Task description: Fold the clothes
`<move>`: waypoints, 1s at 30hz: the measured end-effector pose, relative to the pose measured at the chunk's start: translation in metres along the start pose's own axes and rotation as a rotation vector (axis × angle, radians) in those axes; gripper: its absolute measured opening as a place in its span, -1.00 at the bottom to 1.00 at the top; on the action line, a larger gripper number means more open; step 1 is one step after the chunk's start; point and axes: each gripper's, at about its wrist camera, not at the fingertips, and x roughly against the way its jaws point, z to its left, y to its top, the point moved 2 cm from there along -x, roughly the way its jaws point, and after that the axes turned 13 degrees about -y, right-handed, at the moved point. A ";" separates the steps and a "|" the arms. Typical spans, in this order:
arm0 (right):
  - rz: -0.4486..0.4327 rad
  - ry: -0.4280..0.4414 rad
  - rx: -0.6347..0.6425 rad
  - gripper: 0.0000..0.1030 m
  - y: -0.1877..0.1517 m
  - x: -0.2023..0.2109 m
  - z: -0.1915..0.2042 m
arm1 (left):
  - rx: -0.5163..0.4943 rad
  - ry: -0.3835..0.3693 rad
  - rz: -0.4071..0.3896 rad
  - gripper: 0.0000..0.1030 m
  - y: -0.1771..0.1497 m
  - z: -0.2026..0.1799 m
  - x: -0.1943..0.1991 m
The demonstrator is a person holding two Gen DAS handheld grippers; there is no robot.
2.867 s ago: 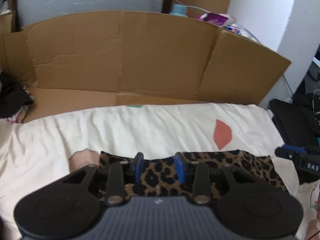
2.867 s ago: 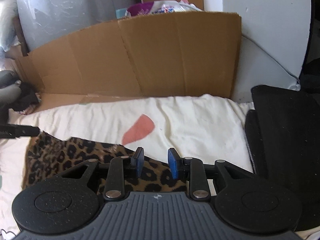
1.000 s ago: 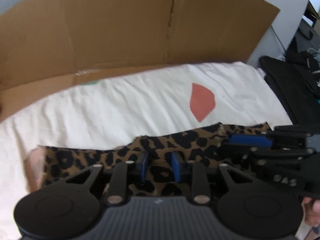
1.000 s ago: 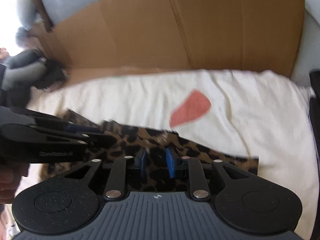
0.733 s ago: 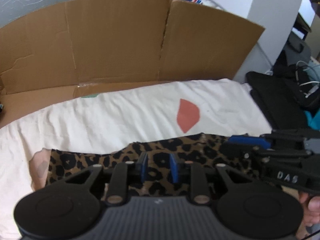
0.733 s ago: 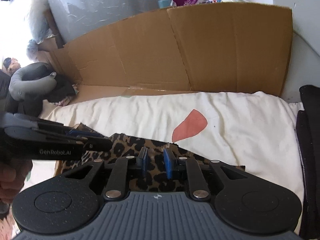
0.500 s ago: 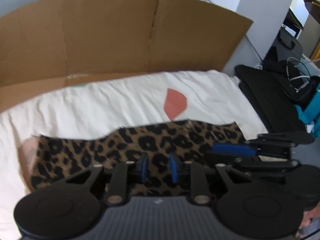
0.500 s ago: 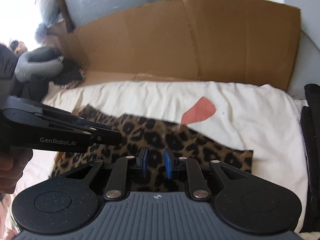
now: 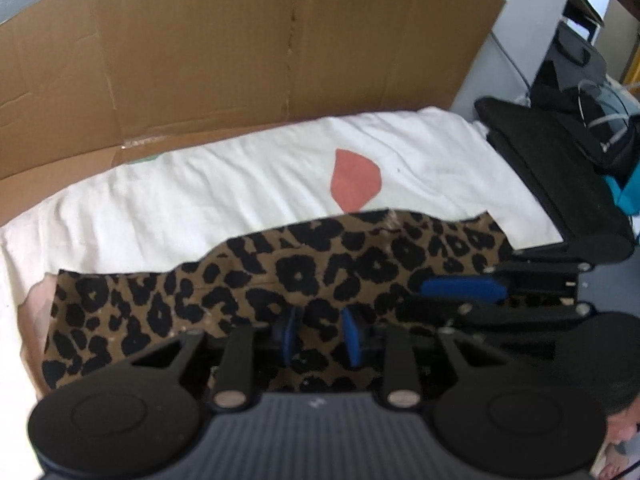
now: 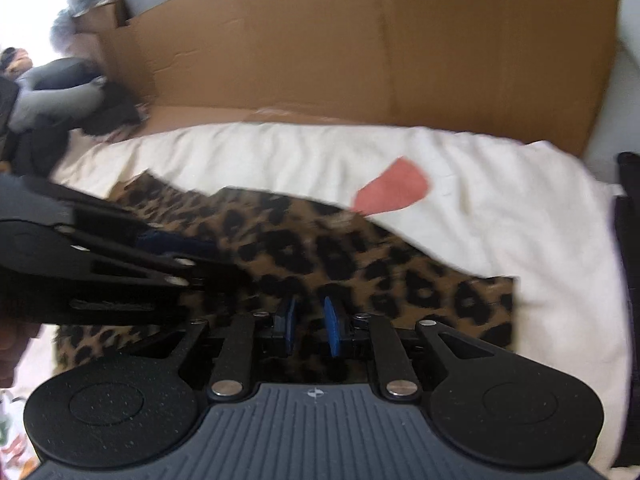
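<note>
Both grippers are working the leopard-print cloth (image 9: 320, 264), which is lying spread across the cream sheet (image 9: 224, 200) in front of the cardboard wall (image 9: 240, 48). The left gripper (image 9: 318, 336) is sitting at the near edge with its blue pads a little apart and fabric showing between them; the right gripper (image 10: 310, 326) is looking much the same. Neither seems to be pinching, though the pad tips are blurred. For a neat fold, both should be gripping the same edge, level, and travelling together so the far edge is lining up. The near hem is hiding under the gripper bodies, and the cloth's layering is hard to read.
</note>
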 end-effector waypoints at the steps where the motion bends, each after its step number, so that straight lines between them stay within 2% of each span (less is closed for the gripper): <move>1: -0.004 -0.004 -0.007 -0.60 0.000 0.002 -0.002 | 0.004 0.011 -0.009 -0.55 0.001 0.002 0.002; 3: -0.011 -0.012 -0.021 -0.58 0.000 0.006 -0.007 | 0.028 0.025 -0.021 -0.67 0.004 0.008 0.010; 6: -0.022 -0.024 -0.043 -0.58 0.000 0.012 -0.015 | 0.059 -0.009 -0.024 -0.66 0.003 0.009 0.022; 11: -0.043 0.014 -0.047 -0.57 -0.002 0.026 -0.007 | 0.030 -0.038 -0.022 -0.59 -0.007 -0.007 0.031; 15: -0.033 0.035 0.005 -0.57 -0.011 0.026 0.011 | 0.013 -0.080 -0.008 -0.57 -0.016 -0.018 0.030; 18: -0.033 0.058 0.006 -0.57 -0.018 0.029 0.018 | 0.000 -0.113 -0.012 -0.41 -0.024 -0.025 0.032; 24: -0.016 0.053 0.065 -0.58 -0.029 0.024 0.029 | -0.014 -0.073 0.023 -0.38 -0.040 -0.020 0.024; 26: -0.011 0.044 0.064 -0.59 -0.029 0.021 0.026 | -0.024 -0.036 0.026 -0.40 -0.041 -0.014 0.021; 30: -0.006 -0.012 0.056 -0.59 -0.030 0.017 0.012 | -0.016 -0.007 0.023 -0.67 -0.042 0.002 0.021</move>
